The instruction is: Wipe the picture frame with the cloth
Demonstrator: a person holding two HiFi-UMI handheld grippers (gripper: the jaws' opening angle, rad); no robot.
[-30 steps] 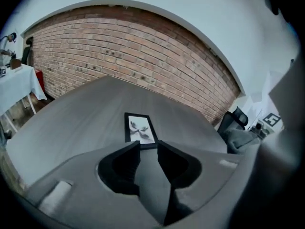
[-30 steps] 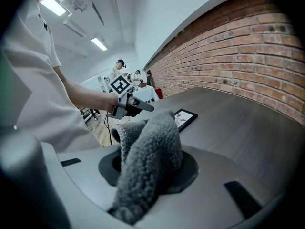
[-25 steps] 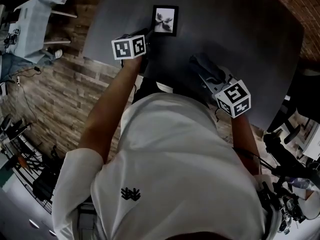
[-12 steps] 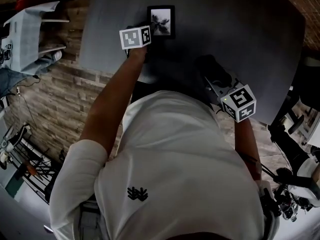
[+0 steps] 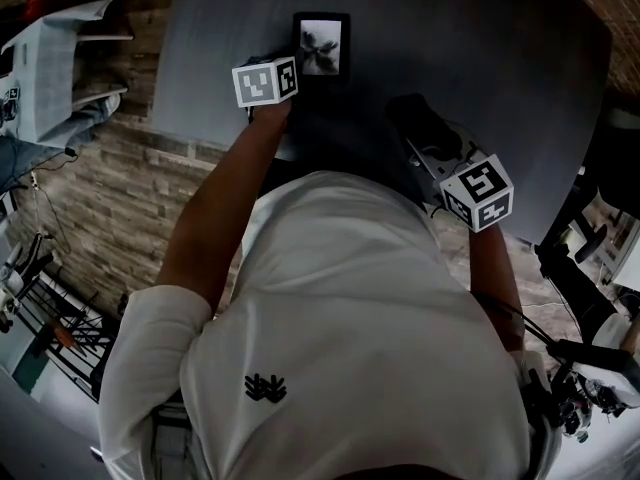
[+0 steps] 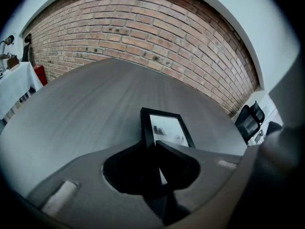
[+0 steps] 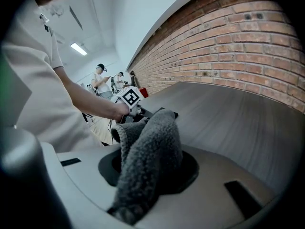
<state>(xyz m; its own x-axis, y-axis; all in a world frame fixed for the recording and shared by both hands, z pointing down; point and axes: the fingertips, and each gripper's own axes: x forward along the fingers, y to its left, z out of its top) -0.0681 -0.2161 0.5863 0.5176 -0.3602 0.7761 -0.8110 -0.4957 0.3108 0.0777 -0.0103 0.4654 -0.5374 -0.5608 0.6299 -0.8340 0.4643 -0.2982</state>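
Right gripper (image 7: pixel 143 128) holds cloth (image 7: pixel 157 156); picture frame (image 5: pixel 321 46) on table (image 5: pixel 480 48)

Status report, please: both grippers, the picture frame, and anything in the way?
Left gripper jaws just closed on near edge of picture frame. Right gripper holds cloth, not yet on frame. Nothing in the way.

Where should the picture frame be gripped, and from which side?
Grip the picture frame by the border of its near short edge, coming in from that side, angled down. It looks flat on the table, so only the rim is exposed.
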